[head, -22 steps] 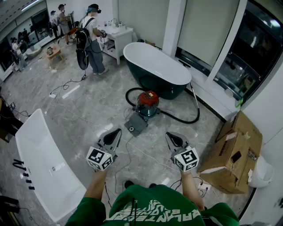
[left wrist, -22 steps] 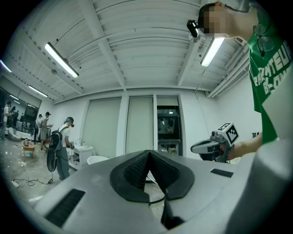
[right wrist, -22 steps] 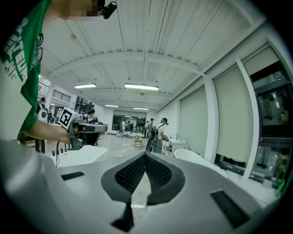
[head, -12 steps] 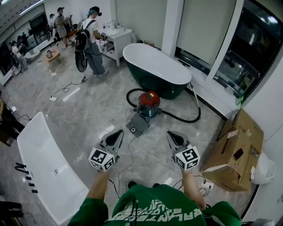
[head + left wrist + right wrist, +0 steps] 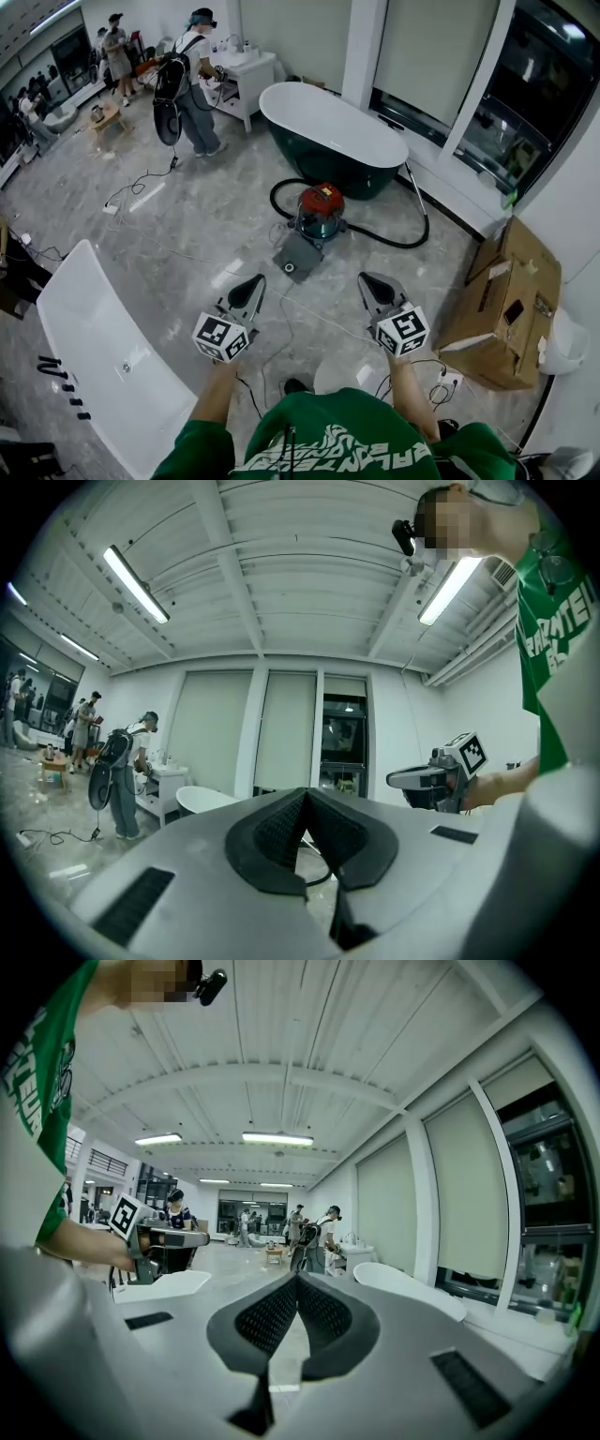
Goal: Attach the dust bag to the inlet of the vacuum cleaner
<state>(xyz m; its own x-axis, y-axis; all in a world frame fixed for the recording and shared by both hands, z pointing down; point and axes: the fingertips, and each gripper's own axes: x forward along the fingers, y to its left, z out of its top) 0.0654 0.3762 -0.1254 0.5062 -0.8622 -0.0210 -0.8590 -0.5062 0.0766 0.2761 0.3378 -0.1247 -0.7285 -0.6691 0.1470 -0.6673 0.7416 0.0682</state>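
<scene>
grey and flat, the square dust bag with a round collar hole (image 5: 297, 256) lies on the pale stone floor (image 5: 187, 234) at 12 o'clock, just beside the red-topped drum vacuum cleaner (image 5: 321, 210). the left tongs (image 5: 255, 283) and right tongs (image 5: 368, 281) are both pressed together on nothing, well short of it. my judgement: step closer, part the tongs early, pinch the collar edge rather than the body, and mind the black hose (image 5: 394, 246). the inlet isn't visible.
</scene>
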